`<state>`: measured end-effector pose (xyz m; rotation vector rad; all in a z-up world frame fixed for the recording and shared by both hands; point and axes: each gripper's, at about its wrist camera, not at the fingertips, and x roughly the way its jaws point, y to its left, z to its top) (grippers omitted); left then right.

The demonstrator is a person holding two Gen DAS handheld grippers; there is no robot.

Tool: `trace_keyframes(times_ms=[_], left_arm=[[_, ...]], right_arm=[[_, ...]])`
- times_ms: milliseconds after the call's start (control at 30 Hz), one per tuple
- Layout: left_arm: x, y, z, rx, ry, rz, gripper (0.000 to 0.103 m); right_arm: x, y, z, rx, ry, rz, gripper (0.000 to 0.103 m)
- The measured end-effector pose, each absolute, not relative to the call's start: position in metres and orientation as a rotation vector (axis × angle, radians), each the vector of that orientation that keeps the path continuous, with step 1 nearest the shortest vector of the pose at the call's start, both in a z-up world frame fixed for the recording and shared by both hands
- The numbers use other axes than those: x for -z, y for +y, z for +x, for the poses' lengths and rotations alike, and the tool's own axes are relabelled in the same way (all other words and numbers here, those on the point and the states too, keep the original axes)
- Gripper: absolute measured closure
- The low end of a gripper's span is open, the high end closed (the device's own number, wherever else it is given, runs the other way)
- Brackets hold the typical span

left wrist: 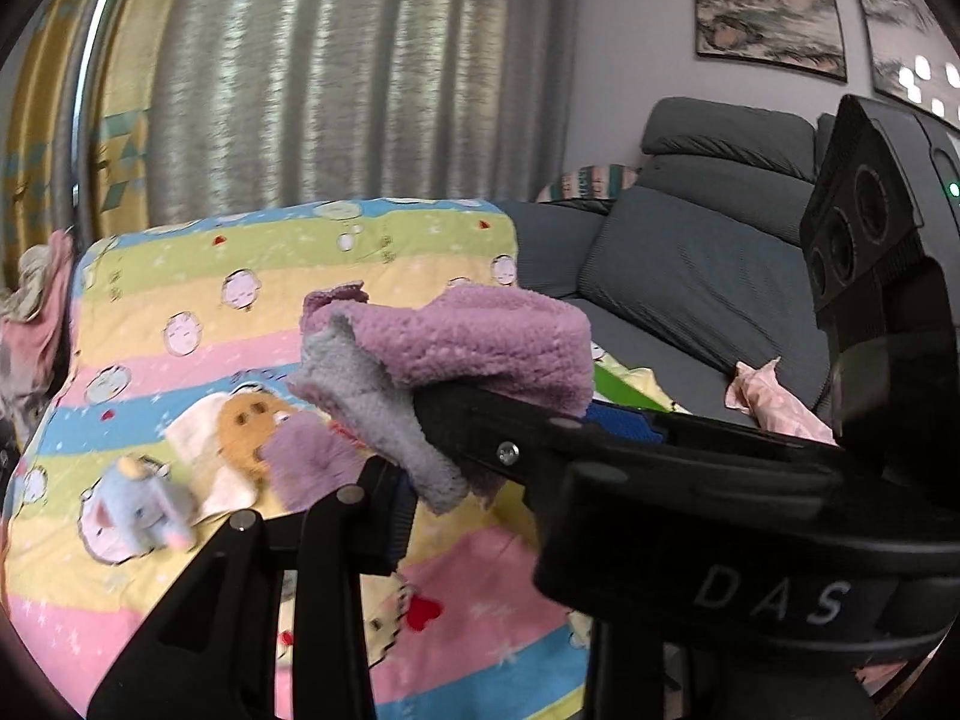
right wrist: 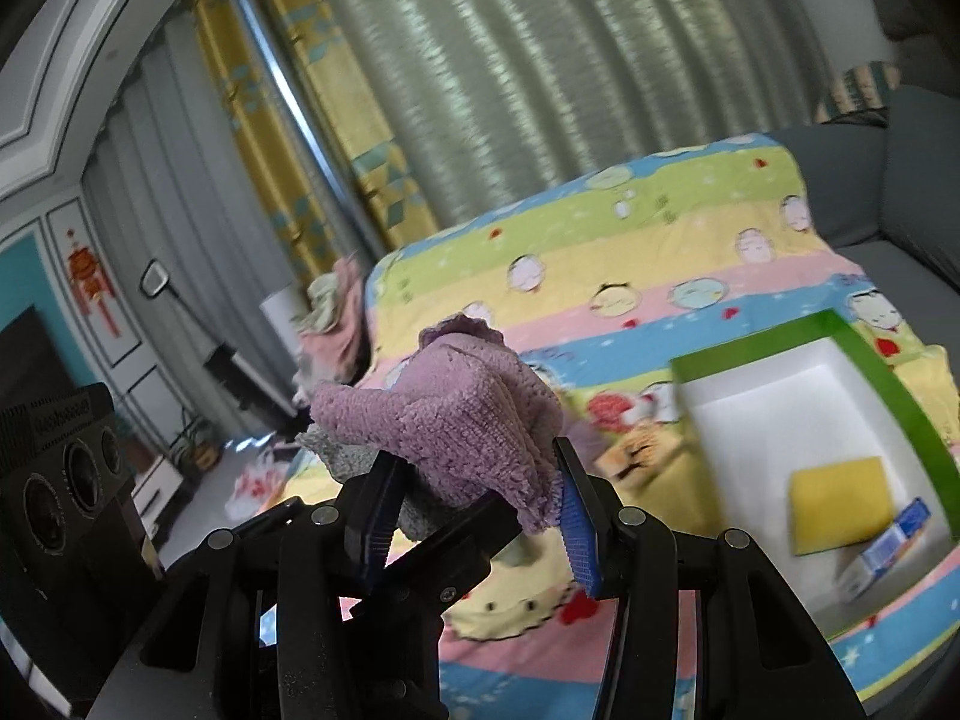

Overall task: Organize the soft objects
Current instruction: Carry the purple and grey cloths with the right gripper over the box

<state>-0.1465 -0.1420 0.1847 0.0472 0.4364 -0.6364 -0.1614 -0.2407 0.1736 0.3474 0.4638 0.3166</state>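
Note:
A folded purple and grey towel (left wrist: 480,354) is held in the air above the striped cartoon blanket (left wrist: 180,276). My left gripper (left wrist: 414,468) is shut on its lower grey part. My right gripper (right wrist: 474,492) stands around the same towel (right wrist: 456,420), its blue pads on either side of the fold; in the left wrist view it (left wrist: 468,414) comes in from the right. A blue elephant plush (left wrist: 144,510), a brown bear plush (left wrist: 246,426) and a purple cloth (left wrist: 306,468) lie on the blanket. A green-rimmed white box (right wrist: 840,336) holds a yellow sponge (right wrist: 840,498).
A grey sofa (left wrist: 690,264) lies right of the blanket, with a pink cloth (left wrist: 774,402) on its seat. A small blue and white carton (right wrist: 888,546) lies in the box. Curtains (left wrist: 360,72) hang behind. A heap of clothes (right wrist: 330,318) sits at the blanket's far left.

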Motion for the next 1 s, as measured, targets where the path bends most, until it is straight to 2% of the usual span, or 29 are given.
trace_keyframes(times_ms=[167, 600, 1000], left_arm=[[-0.180, -0.177, -0.136, 0.656, 0.429, 0.067, 0.072], [-0.147, -0.262, -0.097, 0.737, 0.551, 0.095, 0.078], [-0.112, -0.298, -0.059, 0.777, 0.704, 0.081, 0.084]], right_arm=[[-0.169, -0.281, -0.159, -0.283, 0.440, 0.424, 0.053], [-0.124, -0.366, -0.134, -0.131, 0.487, 0.636, 0.054], [-0.082, -0.405, -0.100, -0.054, 0.582, 0.722, 0.064]])
